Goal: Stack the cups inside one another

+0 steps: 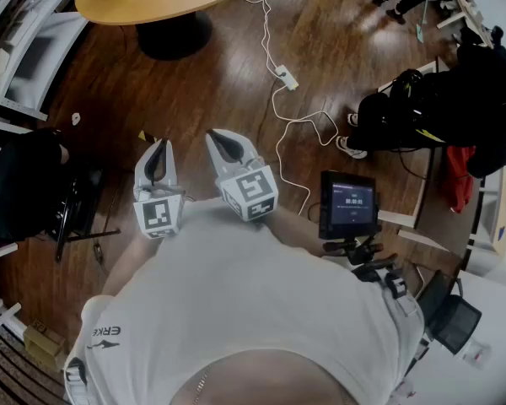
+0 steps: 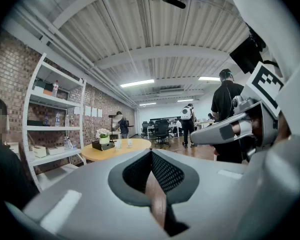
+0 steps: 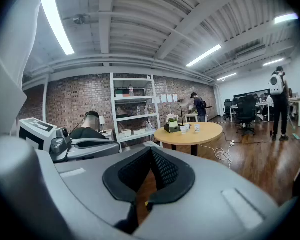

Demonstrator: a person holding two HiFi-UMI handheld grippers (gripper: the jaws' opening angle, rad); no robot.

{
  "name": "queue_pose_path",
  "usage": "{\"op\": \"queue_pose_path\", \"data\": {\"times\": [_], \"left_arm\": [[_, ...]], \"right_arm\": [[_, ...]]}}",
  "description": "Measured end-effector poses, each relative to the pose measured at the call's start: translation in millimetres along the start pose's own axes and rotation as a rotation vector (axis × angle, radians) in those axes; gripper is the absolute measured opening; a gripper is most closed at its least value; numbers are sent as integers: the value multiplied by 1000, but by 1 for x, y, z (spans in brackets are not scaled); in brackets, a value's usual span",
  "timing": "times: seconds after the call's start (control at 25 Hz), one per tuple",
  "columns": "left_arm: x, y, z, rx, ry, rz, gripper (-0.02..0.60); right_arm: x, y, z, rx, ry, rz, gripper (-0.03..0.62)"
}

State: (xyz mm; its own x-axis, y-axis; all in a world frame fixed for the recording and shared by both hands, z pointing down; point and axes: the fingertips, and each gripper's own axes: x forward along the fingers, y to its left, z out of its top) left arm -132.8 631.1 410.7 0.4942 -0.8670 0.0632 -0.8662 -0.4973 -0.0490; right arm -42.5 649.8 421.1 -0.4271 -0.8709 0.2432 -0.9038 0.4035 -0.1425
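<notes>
Both the left gripper (image 1: 159,147) and the right gripper (image 1: 223,139) are held close before the person's white shirt (image 1: 236,294), side by side and not touching, over the wooden floor (image 1: 228,66). Each one has its jaws pressed together, with nothing between them. The cups (image 3: 196,127) stand well apart from the grippers on the round table (image 3: 210,134), at about 11 o'clock in the head view, near a box with flowers (image 3: 172,126). A white cable (image 1: 280,99) lies on the floor at 1 o'clock.
</notes>
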Motion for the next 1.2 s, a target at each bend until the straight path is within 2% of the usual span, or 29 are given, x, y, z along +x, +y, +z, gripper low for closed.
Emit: {"op": "queue_pose_path", "data": {"times": [0.44,0.64,0.72,1.0,1.2], "left_arm": [[12,-18,-5,9,-3,14,2],[34,-42,-1,21,65,32,2],[41,-45,0,15,65,39,2],[72,-30,-3,16,59,29,2],[115,-9,-15,18,100,-5,2]], "right_arm": [[-5,-23,-2,-9,-25,7,14],[-10,-55,6,1,-11,35,14],[-8,-62,6,-2,-11,44,14],[23,-77,12,23,-8,38,14],[66,-97,19,27,-1,13,14]]}}
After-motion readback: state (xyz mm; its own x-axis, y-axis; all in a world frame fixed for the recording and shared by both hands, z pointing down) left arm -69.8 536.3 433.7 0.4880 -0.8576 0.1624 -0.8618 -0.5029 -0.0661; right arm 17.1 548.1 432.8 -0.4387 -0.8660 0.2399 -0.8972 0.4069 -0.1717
